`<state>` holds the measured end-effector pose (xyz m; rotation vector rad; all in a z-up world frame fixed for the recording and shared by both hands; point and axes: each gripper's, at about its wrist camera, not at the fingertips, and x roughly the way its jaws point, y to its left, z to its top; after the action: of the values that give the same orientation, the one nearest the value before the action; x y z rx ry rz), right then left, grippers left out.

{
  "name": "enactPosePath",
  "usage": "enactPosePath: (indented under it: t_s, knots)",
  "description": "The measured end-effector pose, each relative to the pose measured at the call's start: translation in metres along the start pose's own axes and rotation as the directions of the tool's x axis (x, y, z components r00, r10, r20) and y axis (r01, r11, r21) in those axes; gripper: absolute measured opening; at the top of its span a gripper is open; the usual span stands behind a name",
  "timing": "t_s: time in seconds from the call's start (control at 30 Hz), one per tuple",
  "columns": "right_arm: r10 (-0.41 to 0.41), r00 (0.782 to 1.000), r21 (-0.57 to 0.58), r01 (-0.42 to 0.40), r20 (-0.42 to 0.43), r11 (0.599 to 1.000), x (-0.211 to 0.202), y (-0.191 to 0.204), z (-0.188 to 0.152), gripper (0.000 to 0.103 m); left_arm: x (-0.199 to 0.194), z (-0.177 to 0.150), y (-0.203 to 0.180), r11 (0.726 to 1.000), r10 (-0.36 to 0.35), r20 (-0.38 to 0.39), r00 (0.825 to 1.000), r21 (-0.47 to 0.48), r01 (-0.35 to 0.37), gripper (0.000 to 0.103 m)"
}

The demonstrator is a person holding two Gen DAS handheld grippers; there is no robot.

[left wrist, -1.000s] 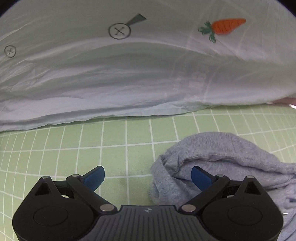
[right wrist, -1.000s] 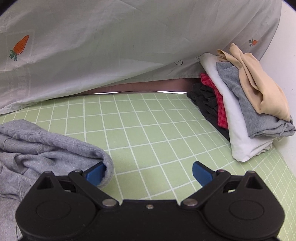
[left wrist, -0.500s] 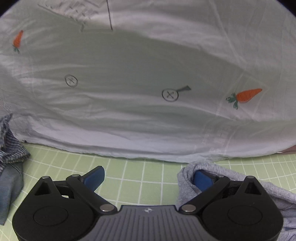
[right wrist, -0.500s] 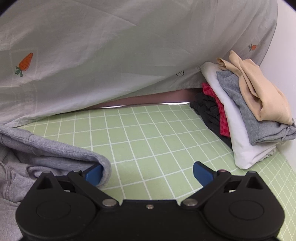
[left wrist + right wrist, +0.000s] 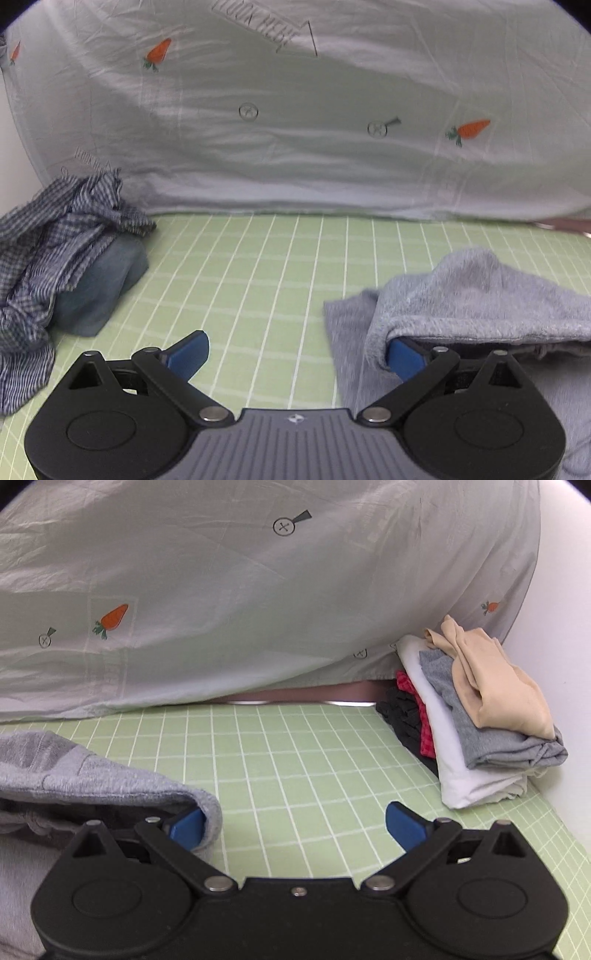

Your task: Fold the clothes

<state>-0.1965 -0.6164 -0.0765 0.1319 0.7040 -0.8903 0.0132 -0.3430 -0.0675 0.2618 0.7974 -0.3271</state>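
Observation:
A grey sweatshirt (image 5: 476, 295) lies bunched on the green grid mat (image 5: 258, 280), at the right of the left wrist view. My left gripper (image 5: 295, 354) is open, and a fold of the grey fabric drapes over its right fingertip (image 5: 404, 356). In the right wrist view the same grey sweatshirt (image 5: 92, 775) fills the lower left. My right gripper (image 5: 295, 823) is open too, with the garment's edge hanging over its left fingertip (image 5: 186, 827). Nothing sits between either pair of fingers.
A blue checked shirt (image 5: 48, 236) lies heaped on folded denim (image 5: 99, 280) at the mat's left. A stack of folded clothes (image 5: 476, 716) stands at the right by a white wall. A pale sheet with carrot prints (image 5: 258, 609) hangs behind the mat (image 5: 314, 760).
Both grippers have pulled back and risen, with more of the hanging sheet in view. The checked shirt pile has come into the left view. The grey fabric has lifted with the fingertips.

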Motion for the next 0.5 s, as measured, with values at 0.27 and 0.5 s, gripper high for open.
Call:
enactPosePath:
  t_s: [0.27,0.5]
  knots:
    - [0.065,0.989,0.015,-0.063,-0.134,0.998,-0.015,0.008,-0.04,0.101,0.009,-0.031,0.001,0.979,-0.194,-0.22,0.956,-0.112,0.173,0.099]
    - [0.111,0.986,0.009,-0.111,-0.122,0.994,-0.016,0.021,-0.033,0.101,0.022,-0.024,-0.003,0.987,-0.151,-0.219,0.964,-0.092,0.133,0.099]
